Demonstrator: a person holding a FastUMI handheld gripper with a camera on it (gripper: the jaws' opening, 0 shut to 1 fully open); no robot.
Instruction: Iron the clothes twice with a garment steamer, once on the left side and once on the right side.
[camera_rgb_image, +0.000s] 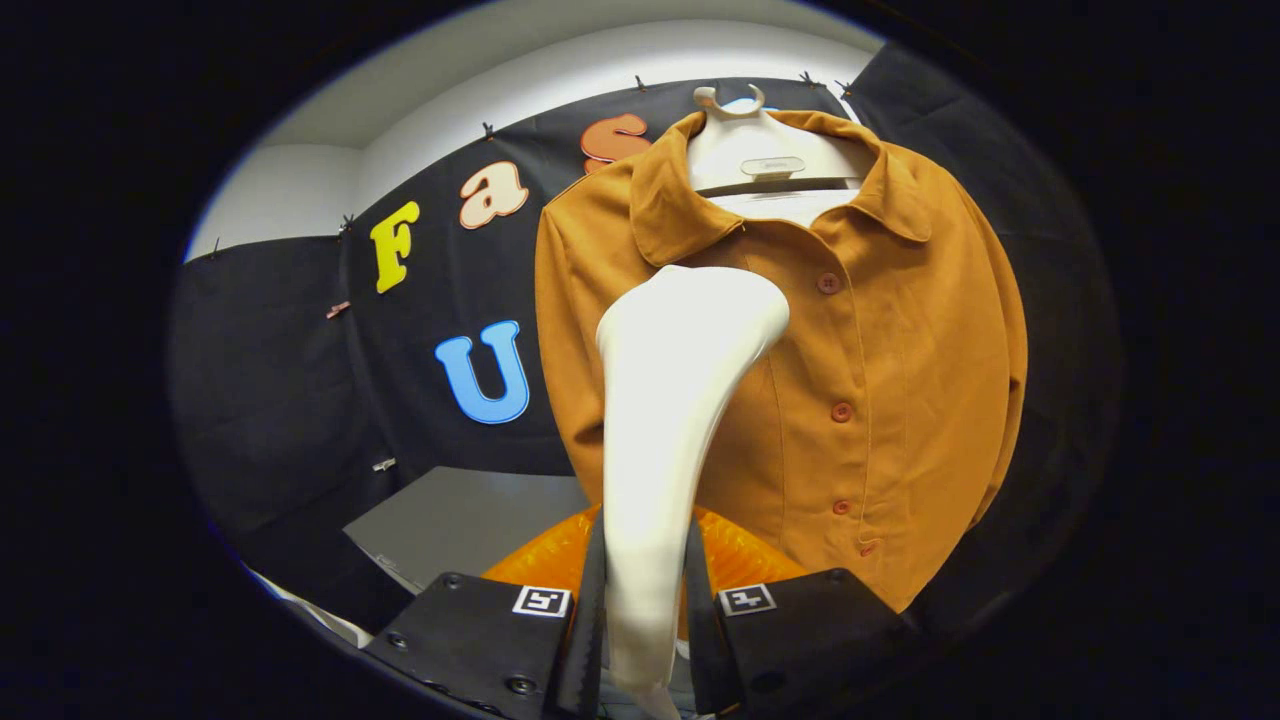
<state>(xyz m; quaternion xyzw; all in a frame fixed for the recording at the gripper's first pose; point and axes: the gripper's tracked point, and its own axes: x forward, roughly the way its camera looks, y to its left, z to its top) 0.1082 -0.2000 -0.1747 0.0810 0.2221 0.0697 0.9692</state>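
the gripper (645, 640) has its jaws pinched on the handle of a white garment steamer (680, 400), both black fingers (580, 620) pressing its narrow lower end from either side. each finger carries a small square black-and-white marker on its top face; the markers are patterns, not readable text. the steamer is smooth, glossy plastic, slim where it is held and flaring upward into a broad rounded head that tilts a little to one side. the head lies against the front of a shirt (880, 350), over its upper chest just below the collar and beside the button line.

the shirt is a matte, suede-like fabric in rust orange, with a pointed fold-down collar, a stitched placket and a row of small round buttons in a matching tone. it hangs on a pale plastic hanger (765, 150) with a hooked top; a small tag sits on the hanger's neck, its writing too small to read.

below the steamer, between the fingers, a ribbed translucent orange piece (545, 560) shows. beyond it lies a flat dark grey worktop (460, 510).
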